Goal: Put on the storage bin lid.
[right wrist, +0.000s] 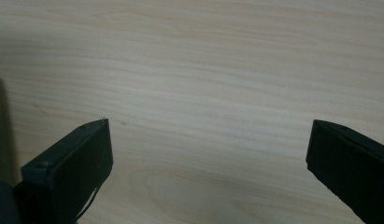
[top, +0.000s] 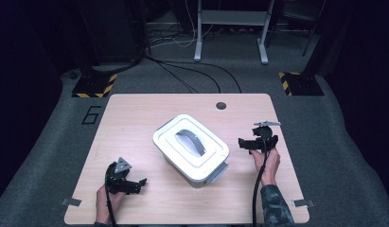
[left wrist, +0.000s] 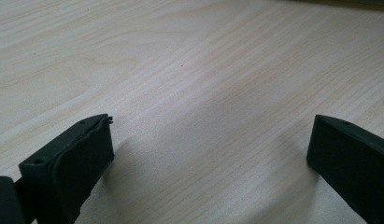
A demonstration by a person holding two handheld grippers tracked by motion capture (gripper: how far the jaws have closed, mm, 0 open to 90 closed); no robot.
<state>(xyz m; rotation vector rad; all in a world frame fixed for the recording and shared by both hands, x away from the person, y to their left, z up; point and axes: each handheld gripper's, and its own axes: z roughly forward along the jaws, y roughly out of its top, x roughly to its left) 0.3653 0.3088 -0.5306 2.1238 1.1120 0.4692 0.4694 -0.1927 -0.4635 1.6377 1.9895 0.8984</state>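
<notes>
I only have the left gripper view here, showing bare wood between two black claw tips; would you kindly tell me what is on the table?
Observer: A white lidded box sits mid-table, turned at an angle, its grey handle lying flat on the lid.
Operator: Thank you. Where is my left claw relative to it?
Observer: The left claw is near the table's front-left, apart from the box, pointing toward it.
Operator: And the right one?
Observer: The right claw is beside the box's right side, open and not touching it.
</notes>
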